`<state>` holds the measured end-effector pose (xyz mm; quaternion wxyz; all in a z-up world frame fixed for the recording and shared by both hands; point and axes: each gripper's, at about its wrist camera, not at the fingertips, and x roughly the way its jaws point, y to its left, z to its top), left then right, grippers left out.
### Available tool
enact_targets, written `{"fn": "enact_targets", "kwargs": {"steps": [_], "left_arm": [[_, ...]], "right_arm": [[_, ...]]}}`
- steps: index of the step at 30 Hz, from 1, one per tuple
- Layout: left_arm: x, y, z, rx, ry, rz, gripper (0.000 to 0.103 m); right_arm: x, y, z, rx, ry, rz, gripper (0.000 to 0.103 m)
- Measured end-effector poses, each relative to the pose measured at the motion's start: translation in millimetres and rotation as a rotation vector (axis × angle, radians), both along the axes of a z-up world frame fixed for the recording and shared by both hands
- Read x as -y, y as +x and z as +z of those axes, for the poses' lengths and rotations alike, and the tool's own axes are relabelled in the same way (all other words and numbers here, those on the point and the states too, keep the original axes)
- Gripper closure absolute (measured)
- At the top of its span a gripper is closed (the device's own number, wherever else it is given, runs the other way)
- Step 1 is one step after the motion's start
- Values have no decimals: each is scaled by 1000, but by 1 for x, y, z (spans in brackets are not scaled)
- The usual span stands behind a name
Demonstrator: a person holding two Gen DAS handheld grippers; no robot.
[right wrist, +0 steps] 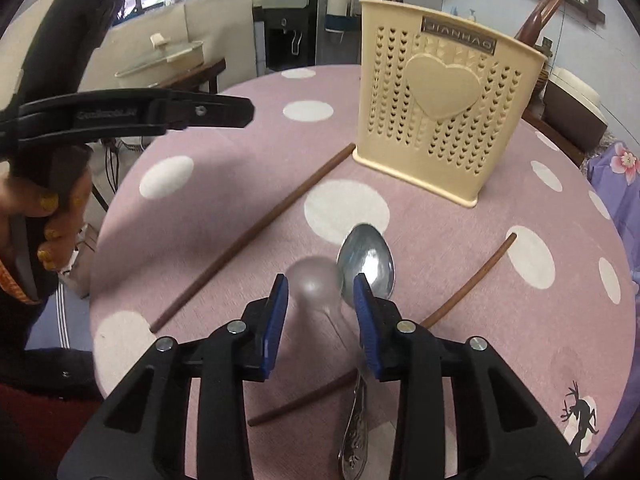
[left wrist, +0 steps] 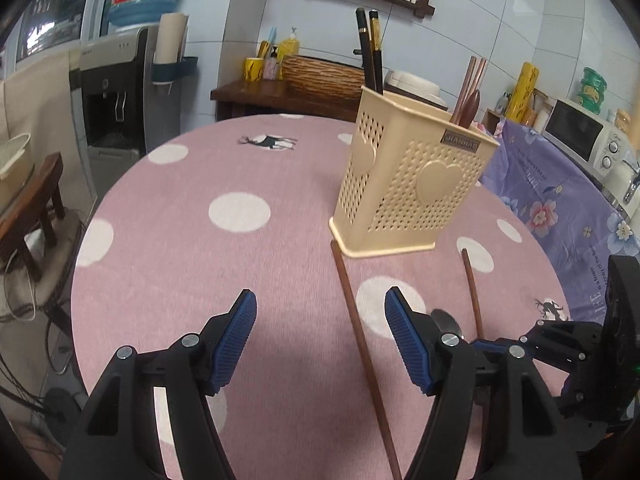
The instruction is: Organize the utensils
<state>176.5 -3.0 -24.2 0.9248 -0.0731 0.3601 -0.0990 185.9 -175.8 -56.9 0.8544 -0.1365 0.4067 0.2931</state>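
Utensils were seen spread on the pink dotted tablecloth [right wrist: 224, 184]: a metal spoon [right wrist: 366, 264] lay bowl-up just beyond the right gripper [right wrist: 320, 296], its handle running back beneath the right-hand finger. One brown chopstick [right wrist: 256, 232] lay to the left, its far tip touching the cream utensil holder [right wrist: 444, 96]; a second chopstick [right wrist: 472, 280] lay to the right, passing under the spoon handle. Black chopsticks [left wrist: 370, 52] and brown utensils [left wrist: 470, 92] were already stood in the holder. The right gripper's jaws were parted with nothing held. The left gripper [left wrist: 320, 332] was spread wide and empty above the cloth.
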Motion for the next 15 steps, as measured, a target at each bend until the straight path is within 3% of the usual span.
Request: {"fn": "enact_targets", "kwargs": {"steps": [7, 15], "left_arm": [[-1, -9, 1, 6, 3, -1, 37], [1, -12, -2, 2, 3, -4, 37]], "right_arm": [[-6, 3, -7, -25, -65, 40, 77], [-1, 10, -11, -71, -52, 57, 85]]}}
